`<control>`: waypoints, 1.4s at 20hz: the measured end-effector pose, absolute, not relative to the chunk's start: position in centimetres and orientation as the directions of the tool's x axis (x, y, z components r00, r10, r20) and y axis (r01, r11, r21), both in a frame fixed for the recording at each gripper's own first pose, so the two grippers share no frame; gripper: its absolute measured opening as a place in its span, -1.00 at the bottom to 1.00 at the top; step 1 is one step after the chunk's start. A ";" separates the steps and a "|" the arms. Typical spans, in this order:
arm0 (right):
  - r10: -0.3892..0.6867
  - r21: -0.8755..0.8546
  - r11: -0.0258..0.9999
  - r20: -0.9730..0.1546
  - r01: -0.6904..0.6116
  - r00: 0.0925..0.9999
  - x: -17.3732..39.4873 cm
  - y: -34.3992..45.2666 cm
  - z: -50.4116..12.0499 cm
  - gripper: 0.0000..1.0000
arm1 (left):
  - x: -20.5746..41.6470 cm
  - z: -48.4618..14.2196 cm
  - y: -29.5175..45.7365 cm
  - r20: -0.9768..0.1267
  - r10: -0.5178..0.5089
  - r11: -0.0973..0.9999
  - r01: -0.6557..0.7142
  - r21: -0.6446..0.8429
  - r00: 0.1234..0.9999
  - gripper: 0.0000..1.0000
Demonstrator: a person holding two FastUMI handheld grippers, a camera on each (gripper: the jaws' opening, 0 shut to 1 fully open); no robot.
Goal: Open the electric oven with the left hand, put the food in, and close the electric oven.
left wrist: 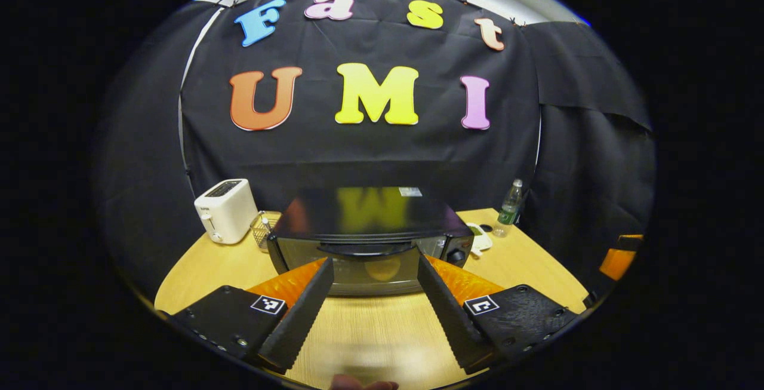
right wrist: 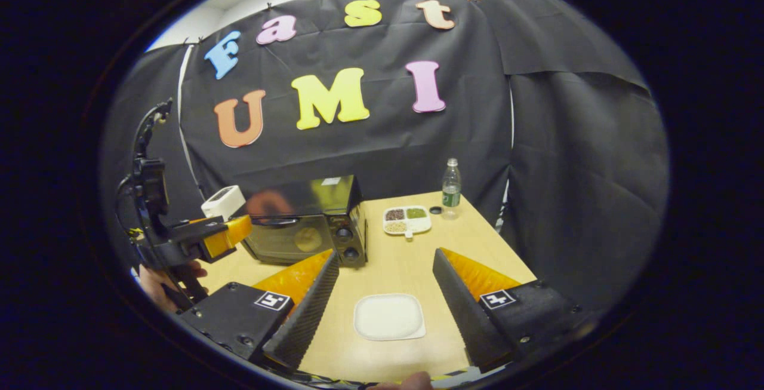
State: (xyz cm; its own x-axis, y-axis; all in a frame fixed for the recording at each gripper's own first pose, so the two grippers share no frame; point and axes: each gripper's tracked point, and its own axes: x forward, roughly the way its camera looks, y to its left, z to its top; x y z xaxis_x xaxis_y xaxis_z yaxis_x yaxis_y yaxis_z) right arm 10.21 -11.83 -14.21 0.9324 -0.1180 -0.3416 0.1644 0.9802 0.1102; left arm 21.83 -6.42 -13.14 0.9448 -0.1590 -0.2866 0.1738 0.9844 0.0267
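Note:
The black electric oven stands on the wooden table straight ahead in the left gripper view, with its glass door shut and its handle across the top of the door. A pale round shape shows behind the glass. My left gripper is open, a short way in front of the door and touching nothing. In the right gripper view the oven sits at the left. My right gripper is open above an empty white plate. A hand holds the left gripper near the oven's front.
A white toaster and a wire basket stand left of the oven. Right of it are a divided white dish with grains, a bottle cap and a plastic bottle. The table's right edge runs close by.

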 end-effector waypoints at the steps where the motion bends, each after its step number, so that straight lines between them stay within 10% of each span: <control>1: -0.114 0.113 0.981 -0.323 0.158 0.939 10.5 -11.6 -13.5 0.94 | 21.4 -11.9 -6.4 -0.265 -0.166 0.983 0.179 0.027 0.950 0.87; 9: -0.084 0.067 0.993 -0.170 0.096 0.982 8.3 -7.7 -6.7 0.94 | 12.7 -1.4 -4.9 -0.075 -0.172 0.984 0.174 0.030 0.982 0.86; 28: -0.109 -0.009 0.994 -0.047 0.109 0.993 -7.8 -1.9 -0.6 0.94 | -4.7 1.7 -2.0 -0.022 -0.160 0.986 0.159 -0.049 0.987 0.88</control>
State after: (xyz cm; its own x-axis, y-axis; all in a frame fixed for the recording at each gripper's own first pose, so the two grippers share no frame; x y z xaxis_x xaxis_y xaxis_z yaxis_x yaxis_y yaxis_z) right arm -7.78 -1.94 -0.60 0.9930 -0.1088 -0.0468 0.1085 0.9941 -0.0093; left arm -4.71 -2.02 1.73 0.9869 -0.1598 -0.0221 0.1586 0.9861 -0.0486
